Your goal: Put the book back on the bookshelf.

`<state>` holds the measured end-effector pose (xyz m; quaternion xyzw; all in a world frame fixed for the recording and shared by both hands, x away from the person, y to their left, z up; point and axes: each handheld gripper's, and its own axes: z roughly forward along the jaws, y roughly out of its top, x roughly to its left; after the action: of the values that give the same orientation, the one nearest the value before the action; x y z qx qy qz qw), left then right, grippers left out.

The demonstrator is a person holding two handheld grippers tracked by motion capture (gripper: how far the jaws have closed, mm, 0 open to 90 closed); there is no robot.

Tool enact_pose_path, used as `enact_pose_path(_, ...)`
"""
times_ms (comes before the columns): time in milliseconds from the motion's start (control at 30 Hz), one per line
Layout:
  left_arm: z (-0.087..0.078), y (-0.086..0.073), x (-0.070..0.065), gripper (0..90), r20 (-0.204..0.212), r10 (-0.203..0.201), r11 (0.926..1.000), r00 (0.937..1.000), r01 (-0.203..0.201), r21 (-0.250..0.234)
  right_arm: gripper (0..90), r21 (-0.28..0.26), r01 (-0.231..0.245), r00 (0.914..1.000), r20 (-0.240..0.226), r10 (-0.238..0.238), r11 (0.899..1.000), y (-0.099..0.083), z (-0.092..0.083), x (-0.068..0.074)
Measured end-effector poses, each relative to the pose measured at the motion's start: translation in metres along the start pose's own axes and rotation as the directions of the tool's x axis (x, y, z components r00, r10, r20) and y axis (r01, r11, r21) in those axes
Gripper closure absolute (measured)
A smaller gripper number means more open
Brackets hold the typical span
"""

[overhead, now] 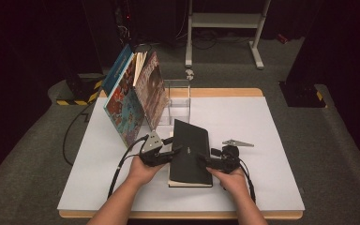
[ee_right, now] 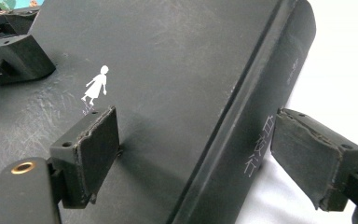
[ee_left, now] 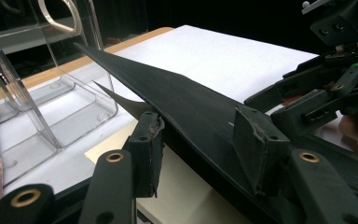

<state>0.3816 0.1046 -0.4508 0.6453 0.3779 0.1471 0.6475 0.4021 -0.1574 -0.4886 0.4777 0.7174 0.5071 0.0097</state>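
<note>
The black hardcover book [overhead: 190,152] is gripped at its lifted cover by the left gripper [ee_left: 200,140]; the right gripper [ee_right: 193,154] is held wide astride its spine, steadying it without pressing.

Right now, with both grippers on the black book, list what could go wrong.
1. The left gripper pinches just the front cover of the black book, lifted off the pages; the cover could bend or slip out.
2. The right gripper straddles the spine with its jaws apart, so the book may slide.
3. The clear plastic stand and leaning picture books sit close behind; a push could topple them.
</note>
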Motion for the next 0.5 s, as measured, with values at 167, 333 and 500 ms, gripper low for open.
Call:
enact_pose_path(167,-0.001,0.001,-0.002,53.8,0.004,0.012,0.9999,0.9999,-0.012,-0.007,13.9,0.000,-0.006,0.9999,-0.015,0.006,1.000,0.001,0.001,-0.001)
enact_pose_path(333,-0.003,0.002,-0.006,53.8,0.009,0.047,0.9987,0.9988,-0.047,-0.022,10.9,0.001,-0.037,0.9978,-0.055,0.037,0.999,0.003,0.003,-0.005)
enact_pose_path(500,-0.005,0.001,-0.008,53.8,0.014,0.068,0.9972,0.9976,-0.067,-0.033,7.7,0.019,-0.077,0.9922,-0.097,0.078,0.997,0.005,0.006,-0.011)
